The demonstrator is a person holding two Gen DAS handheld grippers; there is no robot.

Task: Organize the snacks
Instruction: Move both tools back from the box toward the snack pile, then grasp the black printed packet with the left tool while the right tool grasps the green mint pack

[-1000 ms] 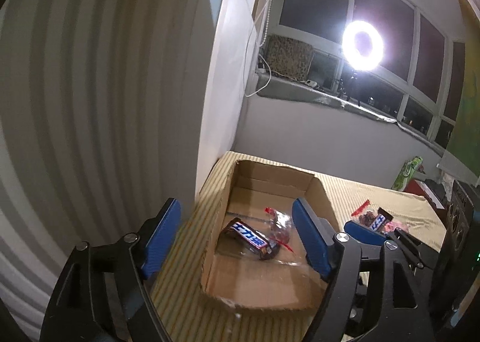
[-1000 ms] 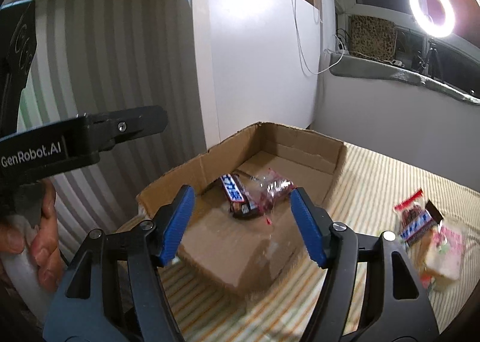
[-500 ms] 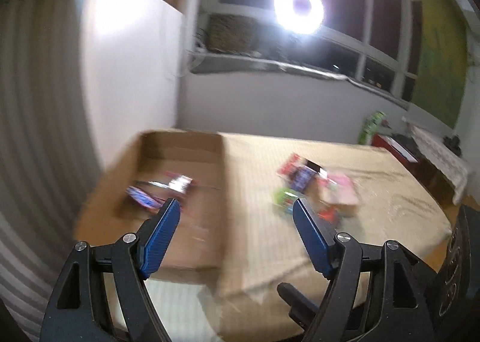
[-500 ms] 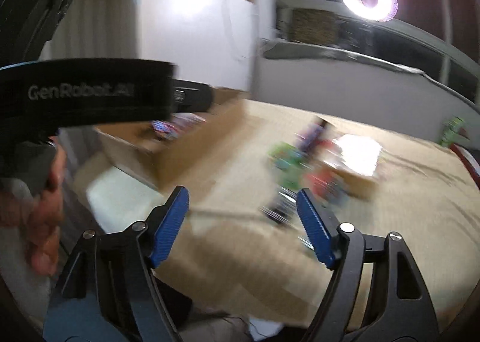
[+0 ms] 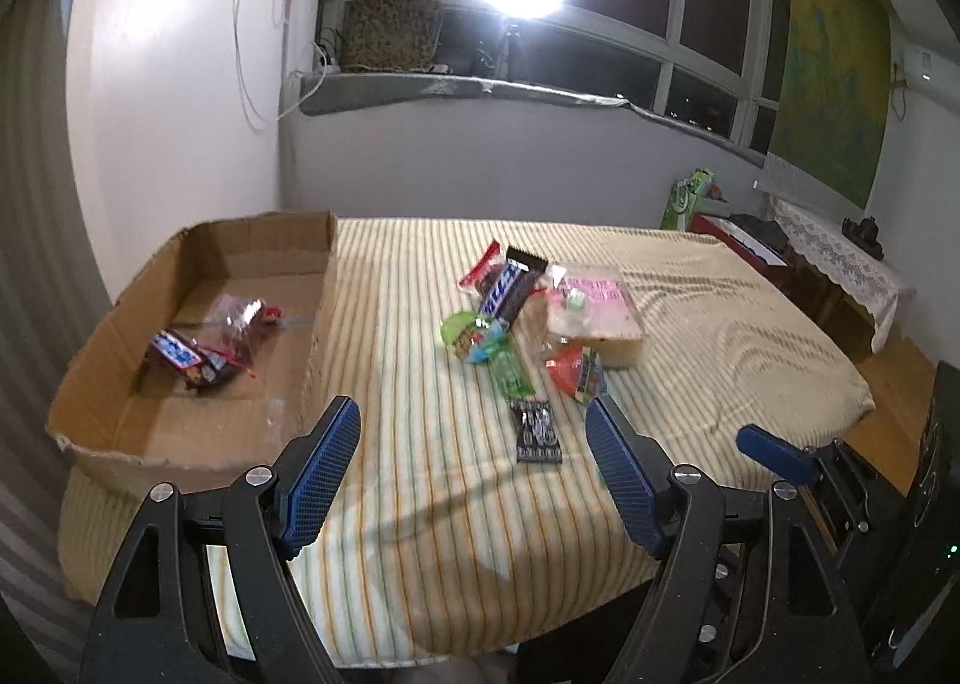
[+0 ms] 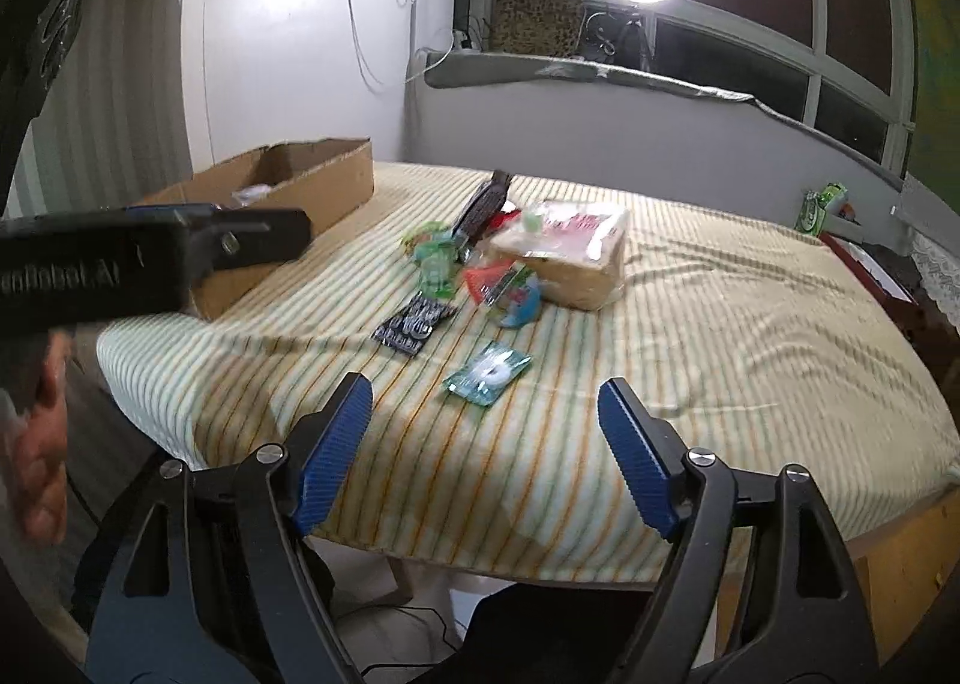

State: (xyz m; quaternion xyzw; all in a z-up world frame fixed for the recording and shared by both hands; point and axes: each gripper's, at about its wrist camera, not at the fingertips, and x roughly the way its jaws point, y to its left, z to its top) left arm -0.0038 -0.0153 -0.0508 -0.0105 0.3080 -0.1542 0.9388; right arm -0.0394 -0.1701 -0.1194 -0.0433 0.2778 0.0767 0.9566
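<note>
Left wrist: two snacks [image 5: 201, 351] boxed.

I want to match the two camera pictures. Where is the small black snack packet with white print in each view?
Left wrist view: the black packet lies on the striped cloth, low centre, nearest the camera of the pile.
Right wrist view: the black packet lies left of centre, beside a teal packet.
Shared landmark: the cardboard box, to the left of the packet in both views.
</note>
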